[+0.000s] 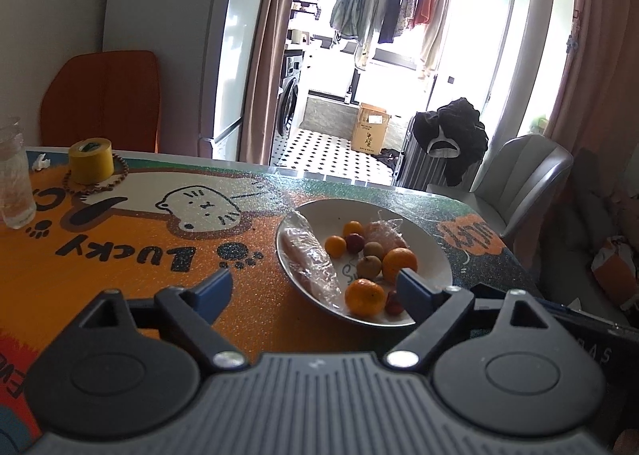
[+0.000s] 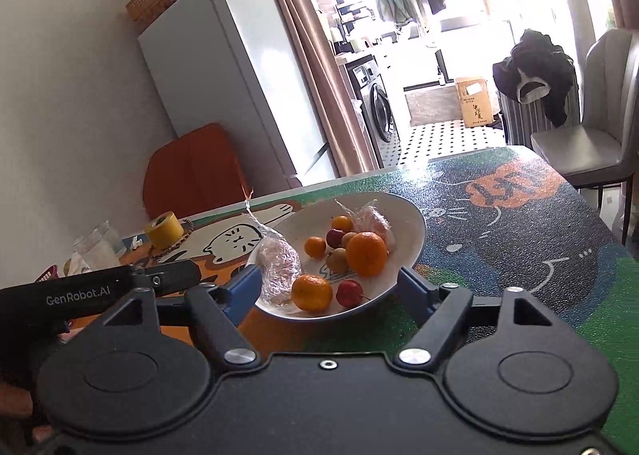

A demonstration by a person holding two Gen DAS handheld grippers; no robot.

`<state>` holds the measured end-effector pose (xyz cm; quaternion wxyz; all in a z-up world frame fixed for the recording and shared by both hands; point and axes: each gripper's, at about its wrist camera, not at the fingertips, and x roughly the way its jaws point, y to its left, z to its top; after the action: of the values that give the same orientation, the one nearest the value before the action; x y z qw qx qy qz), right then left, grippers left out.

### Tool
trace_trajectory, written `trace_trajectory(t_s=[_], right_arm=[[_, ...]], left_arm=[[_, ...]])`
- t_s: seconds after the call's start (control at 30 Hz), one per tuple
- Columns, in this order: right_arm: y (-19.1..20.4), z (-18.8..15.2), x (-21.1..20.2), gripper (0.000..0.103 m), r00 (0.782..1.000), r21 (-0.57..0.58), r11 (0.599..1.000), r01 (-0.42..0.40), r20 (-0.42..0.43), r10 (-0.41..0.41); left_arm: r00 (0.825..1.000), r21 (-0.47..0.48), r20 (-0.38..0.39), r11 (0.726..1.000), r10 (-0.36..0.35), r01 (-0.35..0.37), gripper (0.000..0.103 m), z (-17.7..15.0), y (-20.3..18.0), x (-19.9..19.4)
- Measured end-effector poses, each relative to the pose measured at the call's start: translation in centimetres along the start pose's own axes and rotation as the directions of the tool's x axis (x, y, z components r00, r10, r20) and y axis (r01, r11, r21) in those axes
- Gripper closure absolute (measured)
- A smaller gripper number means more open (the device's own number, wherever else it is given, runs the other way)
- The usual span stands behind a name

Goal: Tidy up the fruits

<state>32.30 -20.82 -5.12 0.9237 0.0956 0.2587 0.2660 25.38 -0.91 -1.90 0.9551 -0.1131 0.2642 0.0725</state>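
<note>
Cat-print surface (image 1: 120, 255), laundry balcony beyond — all the fruit sits gathered in one white plate (image 1: 435, 251): oranges (image 1: 399, 263), small red fruits, two film-wrapped pieces at 9 and 1 o'clock. Left hand-held gripper (image 1: 315, 287) and right hand-held gripper (image 2: 325, 287) both gape wide, empty, framing the plate's near rim — likely poised for a pick, or just released.

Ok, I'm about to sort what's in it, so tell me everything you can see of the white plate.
The white plate is round and shallow with a glossy, ceramic-looking surface and a faint printed design at its centre. It sits on the patterned table mat near the table's edge. It holds oranges, small red and brownish fruits, and two plastic-wrapped items. No gripper touches it.
</note>
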Motion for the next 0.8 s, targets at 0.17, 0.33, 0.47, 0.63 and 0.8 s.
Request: trace_trajectory(t_s=[0.17,0.33,0.47,0.63,0.8], right_arm=[[0.7,-0.3,-1.3,0.021,1.0,-0.034,0.999,-0.003,0.009,0.003],[1.5,-0.8,-2.5,0.014,1.0,-0.078,0.997,0.0,0.012,0.001],[2.2,-1.1,-3.4,0.01,1.0,-0.117,0.993,0.005,0.008,-0.004],[3.3,-1.5,-4.9,0.003,1.0,-0.164,0.986,0.011,0.016,-0.008],[4.2,-1.8,-6.3,0.0,1.0,-0.181,0.983,0.007,0.029,-0.002]], left_arm=[[1.0,-0.012,0.015,1.0,0.001,-0.001,0.011,-0.9,0.2,-1.6],[0.999,-0.026,0.036,1.0,0.006,-0.005,0.009,-1.8,0.7,-3.3],[0.999,-0.033,0.053,0.999,0.011,-0.009,0.004,-2.6,1.3,-4.9],[0.998,-0.032,0.068,0.999,0.018,-0.016,0.0,-3.4,1.8,-6.7],[0.997,-0.011,0.071,0.999,0.032,-0.031,0.0,-3.9,2.0,-8.4]])
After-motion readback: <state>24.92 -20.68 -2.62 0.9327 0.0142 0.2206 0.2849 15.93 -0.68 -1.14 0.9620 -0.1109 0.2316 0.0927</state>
